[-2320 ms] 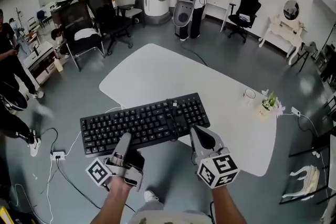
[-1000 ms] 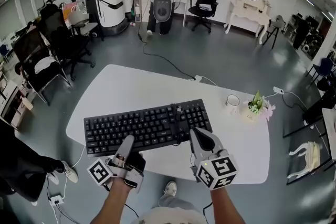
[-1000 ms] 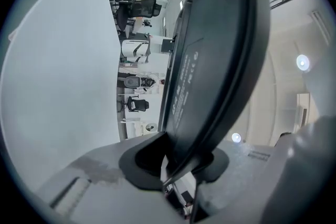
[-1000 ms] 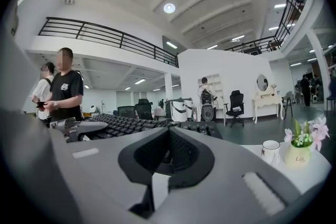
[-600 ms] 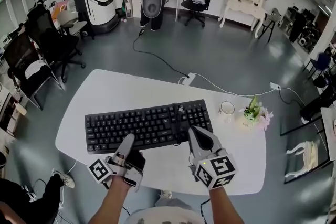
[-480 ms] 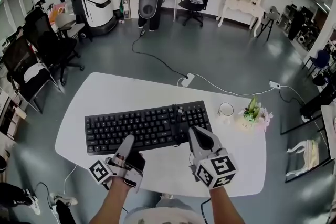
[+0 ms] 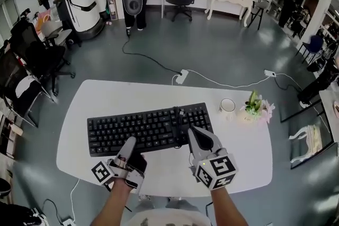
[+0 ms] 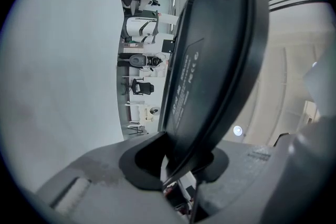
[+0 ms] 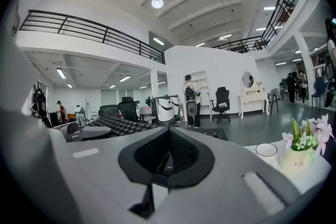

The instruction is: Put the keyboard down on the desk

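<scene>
The keyboard (image 7: 150,128) was over the middle of the desk (image 7: 95,93). A cup (image 7: 228,105) stood to its right, with flowers (image 7: 254,107) farther right.

The keyboard (image 7: 148,128) was black and full-size, with a number block at its right end, and its own black cable (image 7: 177,120) lay folded across the keys. It stayed almost level, lengthwise across the desk (image 7: 106,98), over the near half of this white, rounded top. It was not lying flat there: from the left gripper view, its underside (image 8: 220,60) with a label stood apart from the white surface (image 8: 52,86). The left claw (image 7: 128,141) pinched its near edge. The right claw (image 7: 196,132) was closed at the near edge by the number block; whether it gripped anything, I could not tell.
</scene>
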Available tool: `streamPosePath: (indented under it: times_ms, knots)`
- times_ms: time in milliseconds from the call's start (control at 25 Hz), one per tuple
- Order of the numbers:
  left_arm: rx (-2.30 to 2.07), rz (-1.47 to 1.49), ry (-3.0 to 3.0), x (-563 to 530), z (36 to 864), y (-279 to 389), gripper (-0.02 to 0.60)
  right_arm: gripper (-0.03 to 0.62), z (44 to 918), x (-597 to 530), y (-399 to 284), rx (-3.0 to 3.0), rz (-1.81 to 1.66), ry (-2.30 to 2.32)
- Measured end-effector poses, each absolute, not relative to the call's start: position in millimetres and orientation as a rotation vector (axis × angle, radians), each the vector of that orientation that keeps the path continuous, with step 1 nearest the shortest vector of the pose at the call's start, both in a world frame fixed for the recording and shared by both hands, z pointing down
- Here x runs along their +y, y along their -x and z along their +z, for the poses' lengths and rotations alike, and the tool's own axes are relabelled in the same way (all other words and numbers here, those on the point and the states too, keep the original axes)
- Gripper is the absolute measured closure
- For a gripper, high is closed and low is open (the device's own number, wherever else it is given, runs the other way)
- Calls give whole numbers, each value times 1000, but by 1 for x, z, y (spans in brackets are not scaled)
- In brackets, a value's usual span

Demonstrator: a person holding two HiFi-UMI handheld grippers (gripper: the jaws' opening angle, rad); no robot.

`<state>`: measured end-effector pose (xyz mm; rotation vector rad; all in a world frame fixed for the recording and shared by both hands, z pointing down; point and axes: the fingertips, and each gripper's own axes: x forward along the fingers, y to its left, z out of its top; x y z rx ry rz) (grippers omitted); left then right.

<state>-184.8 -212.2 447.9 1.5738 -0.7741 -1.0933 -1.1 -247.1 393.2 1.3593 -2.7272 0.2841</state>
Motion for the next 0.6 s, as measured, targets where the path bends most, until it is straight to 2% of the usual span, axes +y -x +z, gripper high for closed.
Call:
streamPosePath:
  times_ms: [600]
  knots:
    - [-558,-907,-1580,-234,501,179,488,595,432,-232,36,-2566,339,-1509]
